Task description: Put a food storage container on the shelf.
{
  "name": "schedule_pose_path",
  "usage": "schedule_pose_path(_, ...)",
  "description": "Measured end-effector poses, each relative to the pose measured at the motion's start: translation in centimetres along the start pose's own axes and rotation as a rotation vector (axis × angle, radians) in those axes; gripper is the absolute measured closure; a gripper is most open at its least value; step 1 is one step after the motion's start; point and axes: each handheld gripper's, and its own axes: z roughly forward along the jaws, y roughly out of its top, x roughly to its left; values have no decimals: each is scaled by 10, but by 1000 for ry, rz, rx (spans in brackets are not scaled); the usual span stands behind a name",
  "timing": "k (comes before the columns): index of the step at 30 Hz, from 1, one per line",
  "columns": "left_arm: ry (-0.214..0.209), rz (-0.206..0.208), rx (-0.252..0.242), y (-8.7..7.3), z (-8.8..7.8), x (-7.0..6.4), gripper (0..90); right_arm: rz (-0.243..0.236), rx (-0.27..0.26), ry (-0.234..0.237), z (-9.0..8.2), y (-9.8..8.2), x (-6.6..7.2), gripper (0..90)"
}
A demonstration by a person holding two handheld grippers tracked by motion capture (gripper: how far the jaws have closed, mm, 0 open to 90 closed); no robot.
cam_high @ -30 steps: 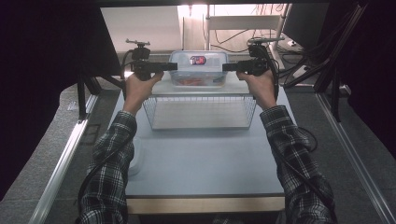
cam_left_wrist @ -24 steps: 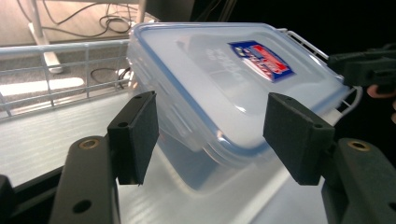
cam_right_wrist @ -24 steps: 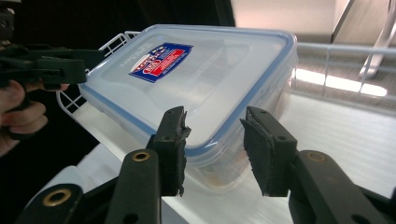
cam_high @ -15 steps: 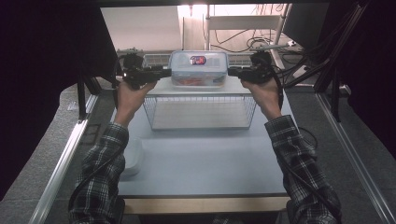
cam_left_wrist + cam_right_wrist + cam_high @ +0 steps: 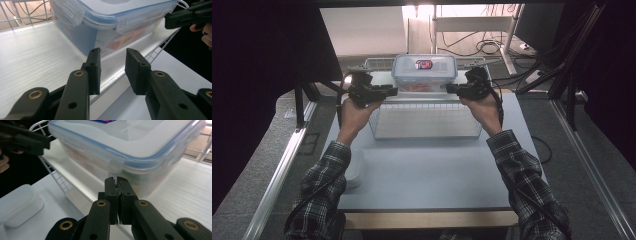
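A clear plastic box (image 5: 424, 72) with a blue-rimmed clip lid stands on a white shelf board (image 5: 37, 57) on top of a white wire basket (image 5: 427, 120). My left gripper (image 5: 389, 91) sits at the box's left lower corner. Its jaws have just been closing and stand partly open (image 5: 112, 53), with nothing between them. My right gripper (image 5: 452, 90) is at the box's right lower corner. Its pads meet, so it is shut (image 5: 115, 180) on nothing, just short of the box wall. Each gripper view shows the other gripper beyond the box.
A small white lidded tub (image 5: 354, 167) lies on the grey table (image 5: 427, 185) near its left edge, seen also as the tub (image 5: 17, 205) in the right gripper view. Dark frames and cables flank the table; more cables lie behind the basket.
Both hands have sunk from beside the box's lid to the level of its base at the shelf's front edge. The left hand swung out to the left and came back in.
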Motion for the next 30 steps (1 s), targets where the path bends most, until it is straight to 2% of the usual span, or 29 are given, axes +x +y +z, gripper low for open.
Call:
schedule_pose_path(2,-6,0,1,-2,0,0,657,18,-6,0,1,1,-3,881)
schedule_pose_path(4,-14,0,2,-3,-1,-2,656,24,-14,-25,1,1,-5,888)
schedule_pose_path(6,-24,-5,1,-6,-2,-4,655,43,-12,-3,1,0,-7,885)
schedule_pose_path(11,-53,17,6,-15,-6,-14,628,35,-16,13,-5,-5,-4,841)
schedule_pose_path(21,-108,86,26,-44,-8,-48,526,-56,-6,43,-25,-28,21,624)
schedule_pose_path(25,-111,110,31,-58,-7,-61,458,-94,-2,49,-33,-38,33,550)
schedule_pose_path(30,-85,142,38,-78,-6,-73,375,-127,12,52,-42,-54,44,466)
